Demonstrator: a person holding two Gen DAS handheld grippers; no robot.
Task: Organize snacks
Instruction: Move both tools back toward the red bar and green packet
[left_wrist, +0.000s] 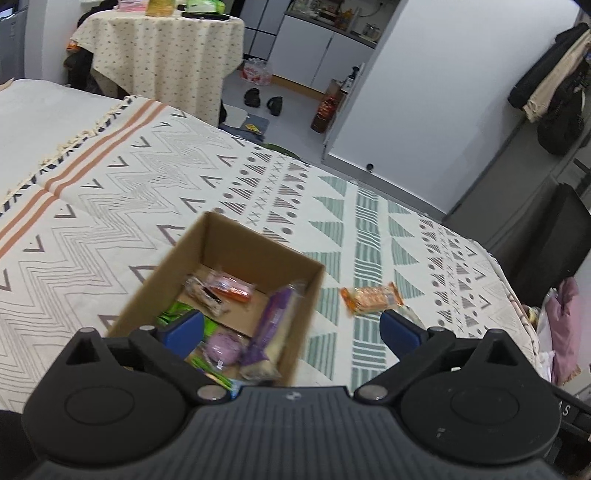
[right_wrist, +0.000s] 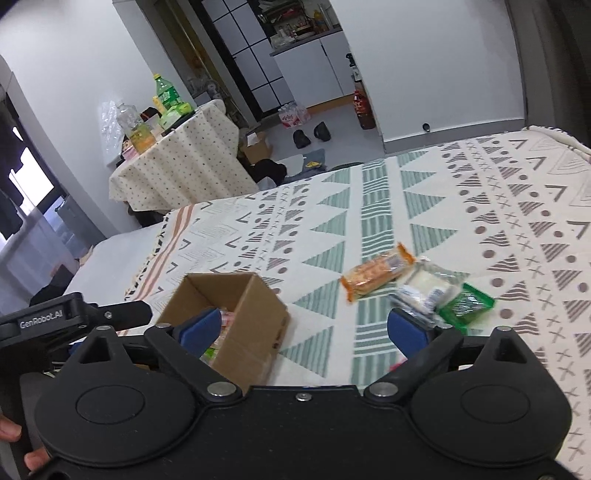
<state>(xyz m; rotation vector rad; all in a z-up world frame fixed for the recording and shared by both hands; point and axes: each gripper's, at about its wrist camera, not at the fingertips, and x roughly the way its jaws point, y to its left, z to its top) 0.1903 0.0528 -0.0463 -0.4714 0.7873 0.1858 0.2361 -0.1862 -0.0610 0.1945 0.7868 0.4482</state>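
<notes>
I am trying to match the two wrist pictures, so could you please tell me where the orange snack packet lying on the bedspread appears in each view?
Left wrist view: the orange snack packet lies right of centre, on the bedspread, just right of the cardboard box.
Right wrist view: the packet sits right of centre, well right of the box, beside a white packet.
Shared landmark: the cardboard box.

- Even, soft indoor light; shadows faint.
- Bright window (right_wrist: 27, 177) at the right view's left edge, blown out.
- Motion blur smears the box (right_wrist: 236, 325) and snacks (right_wrist: 424, 291).
- Fisheye bending at edges.
</notes>
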